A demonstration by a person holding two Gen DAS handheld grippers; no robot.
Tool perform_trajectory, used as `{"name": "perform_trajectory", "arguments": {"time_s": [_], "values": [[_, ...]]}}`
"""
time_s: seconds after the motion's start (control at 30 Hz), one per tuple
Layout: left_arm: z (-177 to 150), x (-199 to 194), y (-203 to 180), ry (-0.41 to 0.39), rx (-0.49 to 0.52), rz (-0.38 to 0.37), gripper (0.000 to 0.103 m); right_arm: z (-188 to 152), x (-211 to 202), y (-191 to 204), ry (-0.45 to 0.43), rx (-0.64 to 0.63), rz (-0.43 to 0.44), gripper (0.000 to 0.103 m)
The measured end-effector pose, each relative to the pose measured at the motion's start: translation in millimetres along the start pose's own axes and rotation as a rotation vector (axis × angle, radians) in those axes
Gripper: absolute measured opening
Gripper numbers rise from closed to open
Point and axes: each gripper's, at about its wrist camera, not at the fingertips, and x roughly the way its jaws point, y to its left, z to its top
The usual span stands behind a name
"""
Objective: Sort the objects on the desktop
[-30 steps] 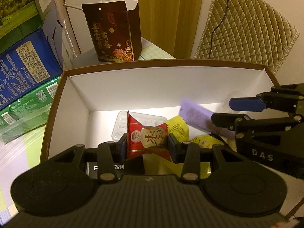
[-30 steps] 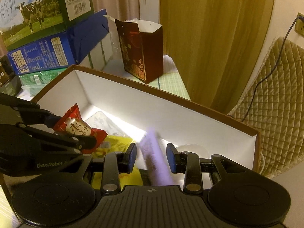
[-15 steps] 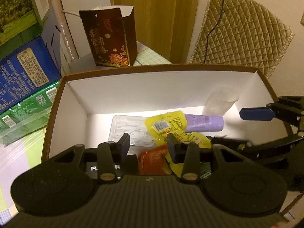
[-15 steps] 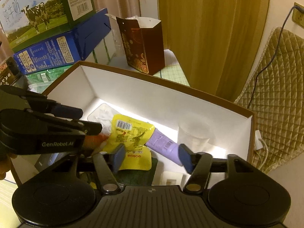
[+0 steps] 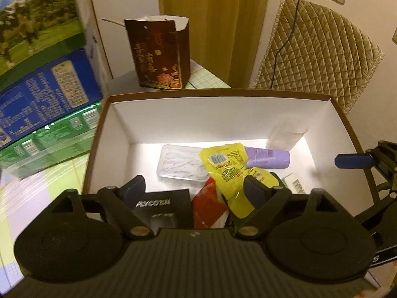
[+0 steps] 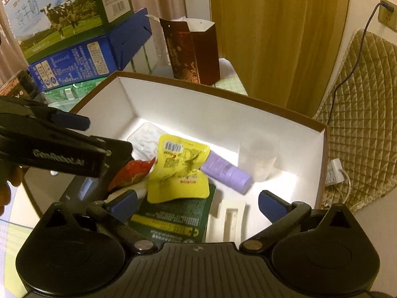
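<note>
A brown box with white walls [image 5: 119, 124] holds the sorted things. Over its near edge hangs my left gripper [image 5: 194, 186], jaws opening, nothing pressed between the pads. Below it a red snack packet [image 5: 208, 206] lies loose beside a black carton [image 5: 158, 206]. My right gripper [image 6: 197, 201] is also opening, wide and empty, above a dark green pack [image 6: 178, 213]. A purple tube [image 6: 228, 171] lies on the box floor, partly under a yellow pouch [image 6: 178, 166]. A clear tray [image 5: 178, 166] and a clear cup [image 5: 287, 134] stand further back.
A dark red gift bag [image 5: 158, 57] stands behind the box. Stacked milk cartons [image 5: 44, 82] crowd the left side. A quilted cushion [image 5: 317, 57] with a cable leans at the right. A white foam insert [image 6: 230, 218] lies in the box's near right.
The left gripper let go of the red packet and the right let go of the purple tube. Both things now lie in the box. Both grippers spread wide and drew back.
</note>
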Motion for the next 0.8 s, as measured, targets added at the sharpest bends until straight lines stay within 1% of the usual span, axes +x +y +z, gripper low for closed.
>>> {"name": "perform_trajectory", "arguments": {"time_s": [0.13, 0.2, 0.4, 0.5, 0.6, 0.8], "values": [[-9.8, -17.3, 3.1, -0.016, -0.014, 0.019, 0.092, -8.1, -9.8, 2.5, -0.001, 0.017, -0.002, 0.101], [-14.5, -25.4, 3.9, -0.024, -0.020, 0.030, 0.094, -12.2, -15.7, 4.3, -0.004, 0.025, -0.006, 0.101], [-26.8, -49.7, 5.4, -0.053, -0.041, 0.051, 0.096, -22.8, -34.5, 8.5, -0.017, 0.048, -0.012, 0.101], [-32.8, -62.3, 2.4, -0.076, -0.035, 0.062, 0.098, -28.6, -44.5, 10.8, -0.025, 0.060, -0.027, 0.101], [-40.6, -75.0, -1.3, -0.100, -0.029, 0.057, 0.100, -34.5, -54.6, 14.4, -0.031, 0.064, -0.038, 0.101], [-61.8, -95.1, -10.7, -0.128, -0.006, 0.077, 0.100, -52.2, -75.1, 23.4, -0.048, 0.050, -0.067, 0.101]]}}
